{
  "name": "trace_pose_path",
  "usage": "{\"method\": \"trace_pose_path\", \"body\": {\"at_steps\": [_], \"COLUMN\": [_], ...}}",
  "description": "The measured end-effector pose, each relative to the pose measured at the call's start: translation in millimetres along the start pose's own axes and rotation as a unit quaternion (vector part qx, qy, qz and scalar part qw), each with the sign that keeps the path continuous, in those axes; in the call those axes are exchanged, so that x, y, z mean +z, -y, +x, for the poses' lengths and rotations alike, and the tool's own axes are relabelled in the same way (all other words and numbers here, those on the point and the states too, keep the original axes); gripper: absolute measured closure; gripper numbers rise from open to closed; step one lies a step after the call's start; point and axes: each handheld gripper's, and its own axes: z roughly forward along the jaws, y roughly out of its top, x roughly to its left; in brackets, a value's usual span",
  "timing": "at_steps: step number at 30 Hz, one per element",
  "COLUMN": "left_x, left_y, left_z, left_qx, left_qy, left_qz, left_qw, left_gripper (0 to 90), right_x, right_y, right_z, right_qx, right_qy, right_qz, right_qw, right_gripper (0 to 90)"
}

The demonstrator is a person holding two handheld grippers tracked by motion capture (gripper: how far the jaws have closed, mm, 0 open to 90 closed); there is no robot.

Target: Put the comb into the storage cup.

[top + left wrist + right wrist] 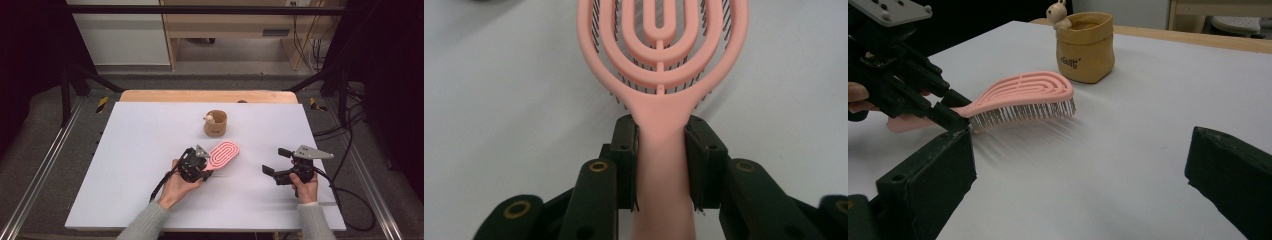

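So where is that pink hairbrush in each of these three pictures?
High view: the pink hairbrush lies mid-table, its handle in the left gripper.
Left gripper view: it runs up the centre, handle clamped between the black jaws, bristles down.
Right gripper view: left of centre, held side-on just above the table.
Shared landmark: the tan pouch beyond the brush, at the top of the right gripper view.

Grey knit sleeves; each black claw trails a cable under a grey three-cornered plate

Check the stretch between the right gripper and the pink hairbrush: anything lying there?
Nothing: bare white table runs from the open right gripper to the hairbrush, clearest in the right gripper view. The tan pouch stands beyond the brush.
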Motion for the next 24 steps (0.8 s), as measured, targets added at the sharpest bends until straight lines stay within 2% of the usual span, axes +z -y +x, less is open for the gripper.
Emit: {"method": "trace_pose_path", "body": {"at_steps": [11, 24], "left_x": [-17.0, -38.9], "left_y": [10.8, 17.5], "left_z": [8.2, 11.7], "left_qx": [-0.009, -0.022], "left_qy": [-0.009, -0.016], "left_qz": [-0.016, -0.055], "left_qw": [0.9998, 0.9981], "left_gripper": [68.8, 68.8], "right_x": [0.9, 2.3], "right_y": [0.5, 0.8], "right_z": [0.1, 0.3], "right_qx": [0.000, 0.002], "right_qy": [0.001, 0.002], "right_qz": [0.004, 0.004], "right_qw": [1.0000, 1.0000], "right_gripper": [0.3, 0.3]}}
